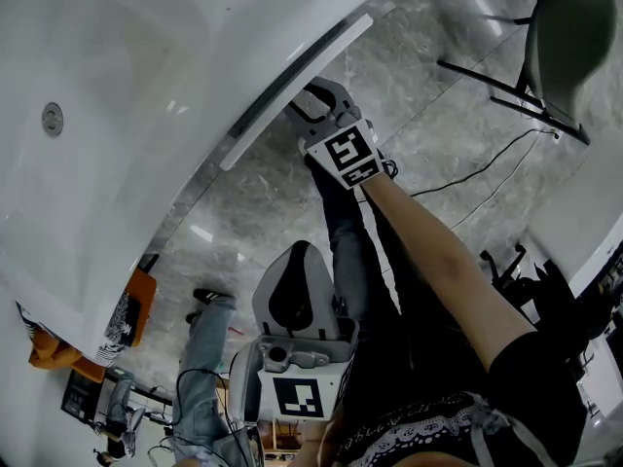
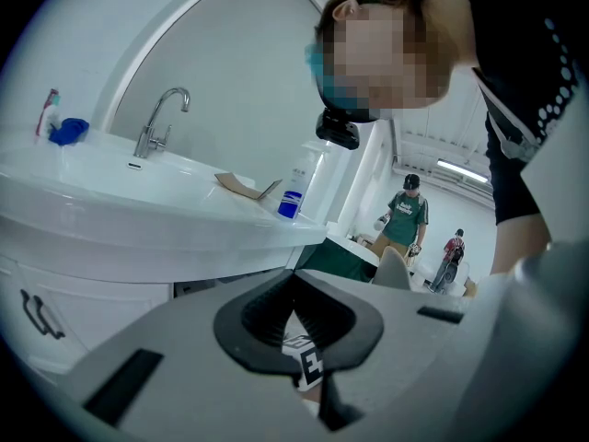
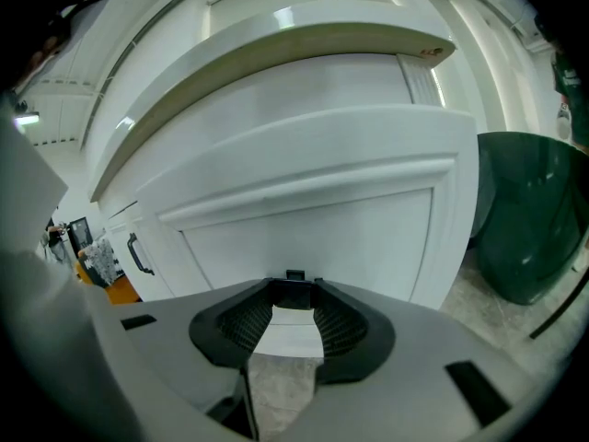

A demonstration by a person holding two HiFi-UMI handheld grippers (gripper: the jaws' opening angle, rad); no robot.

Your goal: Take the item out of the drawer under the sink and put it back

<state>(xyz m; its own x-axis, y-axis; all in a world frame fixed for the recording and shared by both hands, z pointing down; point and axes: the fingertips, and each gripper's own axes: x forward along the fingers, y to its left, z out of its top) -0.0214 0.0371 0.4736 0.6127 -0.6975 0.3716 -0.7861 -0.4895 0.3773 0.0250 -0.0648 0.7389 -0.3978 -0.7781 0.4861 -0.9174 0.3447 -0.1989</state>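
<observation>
Black handle (image 3: 294,275) sits gripped between the right gripper's (image 3: 294,313) fingers (image 3: 347,325).

The white ceramic washbasin (image 1: 127,76) is viewed steeply from overhead and, in the left gripper view, from low beside it; the right gripper view is held close to the white panelled cabinet front (image 3: 304,219) beneath, at its small black handle (image 3: 294,277).

right gripper (image 3: 294,293): jaw tips clamp a small dark handle (image 3: 294,276)
drawer front (image 3: 322,233): white panel — below the sink rim (image 3: 276,44)
floor (image 3: 479,302): grey marble — dark green object (image 3: 525,215) at right
</observation>
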